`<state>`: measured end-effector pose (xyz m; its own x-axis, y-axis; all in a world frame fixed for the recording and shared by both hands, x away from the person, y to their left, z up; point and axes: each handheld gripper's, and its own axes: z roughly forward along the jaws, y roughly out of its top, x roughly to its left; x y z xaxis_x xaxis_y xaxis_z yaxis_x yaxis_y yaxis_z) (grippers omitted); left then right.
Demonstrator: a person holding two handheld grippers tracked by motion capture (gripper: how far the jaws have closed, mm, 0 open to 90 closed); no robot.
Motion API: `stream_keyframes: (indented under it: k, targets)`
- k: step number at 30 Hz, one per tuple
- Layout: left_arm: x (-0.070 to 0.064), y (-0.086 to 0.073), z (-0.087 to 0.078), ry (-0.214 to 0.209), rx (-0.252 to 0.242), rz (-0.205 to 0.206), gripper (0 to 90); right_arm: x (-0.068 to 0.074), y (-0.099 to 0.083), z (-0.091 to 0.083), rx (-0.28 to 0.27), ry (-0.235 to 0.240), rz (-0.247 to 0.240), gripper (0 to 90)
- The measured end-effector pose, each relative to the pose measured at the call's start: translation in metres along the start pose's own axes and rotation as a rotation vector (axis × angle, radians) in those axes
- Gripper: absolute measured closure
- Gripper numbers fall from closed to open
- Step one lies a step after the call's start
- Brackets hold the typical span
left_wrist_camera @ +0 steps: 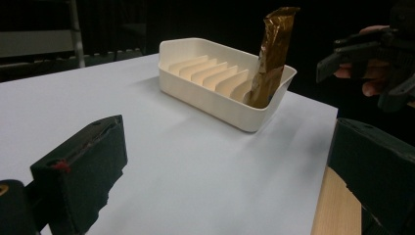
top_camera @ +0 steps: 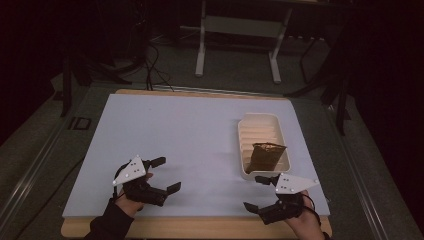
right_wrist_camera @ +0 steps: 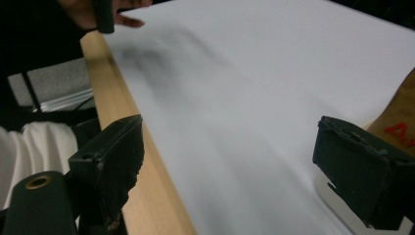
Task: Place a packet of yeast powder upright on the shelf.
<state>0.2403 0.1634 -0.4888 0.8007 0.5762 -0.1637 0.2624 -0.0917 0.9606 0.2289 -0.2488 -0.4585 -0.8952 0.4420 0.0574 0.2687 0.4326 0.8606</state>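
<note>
A white sheet is seen laid over a wooden table, whose bare wood edge is exposed along the near side and as a thin strip at the far side. Dark floor and a white frame are seen beyond the far edge.

A cream ridged tray is placed on the right half of the sheet, its long side running away from the person, near the sheet's right edge. A brown packet is stood upright in the tray's near end, leaning against the ridges; in the left gripper view the packet is seen rising well above the tray rim.

Left and centre of the sheet are seen bare, with wide room between the tray and the left gripper.

The left gripper is held over the near-left part of the sheet, jaws spread wide, nothing between them, pointed toward the tray.

The right gripper is held at the near-right corner, just in front of the tray's near end, jaws spread wide and empty. In the right gripper view one jaw is seen over the wood edge, the other close beside the tray and packet; whether it touches them cannot be told.
</note>
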Motion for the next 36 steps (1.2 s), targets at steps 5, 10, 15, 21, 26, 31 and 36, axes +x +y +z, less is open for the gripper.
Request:
stream_keyframes:
  k: [5,10,15,21,26,31,36]
  targets:
    - [0.000,0.000,0.000,0.000,0.005,0.002,2.2,0.002,-0.006,-0.002,0.008,-0.019,-0.003,11.2]
    - [0.000,-0.001,0.000,0.000,0.005,0.004,2.2,0.004,-0.014,-0.005,0.015,-0.048,-0.007,11.2]
    - [0.000,-0.001,0.000,-0.001,0.007,0.004,2.2,0.003,-0.022,-0.010,0.009,-0.071,0.011,11.2]
    - [-0.001,-0.003,0.001,-0.003,0.005,0.006,2.2,-0.001,-0.028,-0.014,0.013,-0.103,0.022,11.3]
    - [-0.001,-0.002,0.001,-0.002,0.001,0.005,2.2,-0.003,-0.029,-0.014,0.009,-0.115,0.028,11.3]
    - [0.000,-0.004,0.001,0.000,0.001,0.002,2.2,-0.006,-0.032,-0.013,0.013,-0.125,0.035,11.2]
    - [0.000,-0.003,0.001,0.002,-0.003,0.005,2.2,-0.006,-0.032,-0.013,0.005,-0.115,0.042,11.3]
